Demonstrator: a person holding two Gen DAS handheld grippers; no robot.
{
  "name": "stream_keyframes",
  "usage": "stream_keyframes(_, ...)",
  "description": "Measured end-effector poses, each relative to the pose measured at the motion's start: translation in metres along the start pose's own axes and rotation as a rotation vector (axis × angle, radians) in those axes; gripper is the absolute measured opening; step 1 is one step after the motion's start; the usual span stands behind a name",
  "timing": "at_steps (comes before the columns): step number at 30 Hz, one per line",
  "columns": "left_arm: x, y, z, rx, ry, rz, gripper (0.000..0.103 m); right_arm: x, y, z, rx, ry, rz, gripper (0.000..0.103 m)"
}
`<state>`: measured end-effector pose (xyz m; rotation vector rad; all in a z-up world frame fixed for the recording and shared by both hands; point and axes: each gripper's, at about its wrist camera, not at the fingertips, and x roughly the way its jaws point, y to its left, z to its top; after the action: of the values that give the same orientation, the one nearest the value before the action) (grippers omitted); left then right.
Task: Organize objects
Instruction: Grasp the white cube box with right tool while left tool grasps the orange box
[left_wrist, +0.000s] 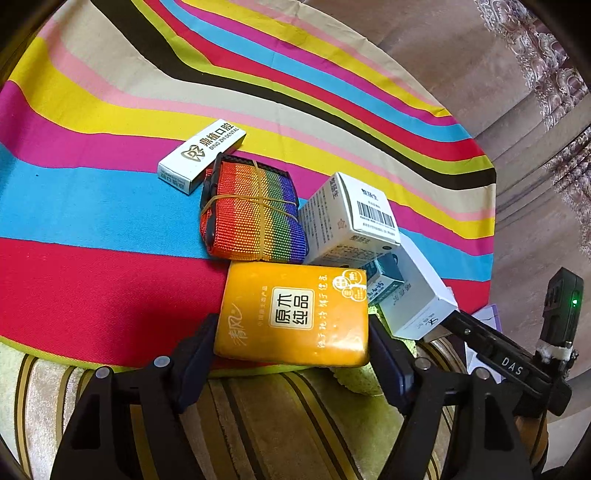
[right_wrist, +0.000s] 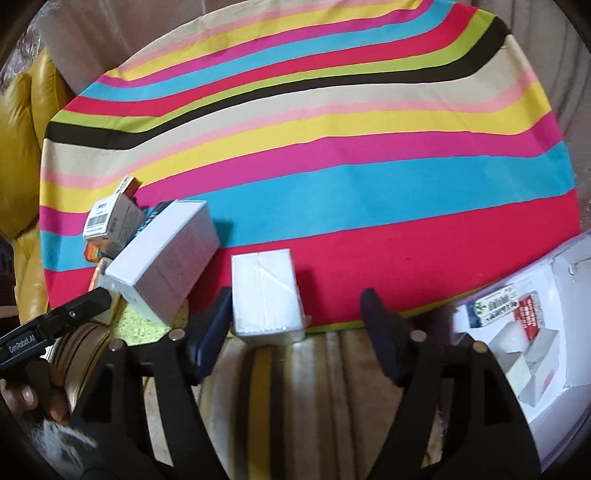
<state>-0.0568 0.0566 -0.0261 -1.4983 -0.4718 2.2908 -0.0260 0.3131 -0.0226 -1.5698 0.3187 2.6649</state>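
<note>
Tissue pack (left_wrist: 291, 314), orange, at the striped surface's (left_wrist: 92, 206) near edge, pinched by left gripper (left_wrist: 291, 339).
Soft, light, slick wrap: hold its long sides. Right gripper (right_wrist: 295, 325) fingers spread around white box (right_wrist: 266, 295), one pad touching.

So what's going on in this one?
A person is sorting small packages on a round striped tablecloth. The left hand-held gripper is clamped on an orange tissue pack, which lies beside a rainbow webbing strap and several white cardboard boxes. The right hand-held gripper stands open around a white plastic-wrapped packet at the cloth's edge, one finger beside it, the other well clear.
</note>
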Motion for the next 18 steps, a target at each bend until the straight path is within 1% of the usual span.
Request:
stream_keyframes(2, 0.000, 0.000, 0.000, -0.001, 0.000, 0.000, 0.077, -0.004, -0.008, 0.000, 0.030, -0.008, 0.004, 0.073)
stream_keyframes(5, 0.000, 0.000, 0.000, 0.000, 0.000, 0.000, 0.077, -0.007, -0.015, 0.000, 0.043, -0.010, -0.002, 0.073)
stream_keyframes(8, 0.000, 0.000, 0.000, 0.000, 0.000, 0.001, 0.077, -0.011, -0.020, -0.002, 0.062, -0.023, -0.022, 0.073)
stream_keyframes(13, 0.000, 0.000, 0.001, 0.002, 0.000, 0.003, 0.077, -0.012, -0.020, -0.001, 0.050, -0.027, -0.027, 0.073)
stream_keyframes(18, -0.001, 0.001, 0.002, 0.010, -0.001, 0.009, 0.076, -0.004, -0.015, 0.001, 0.007, 0.002, -0.021, 0.073)
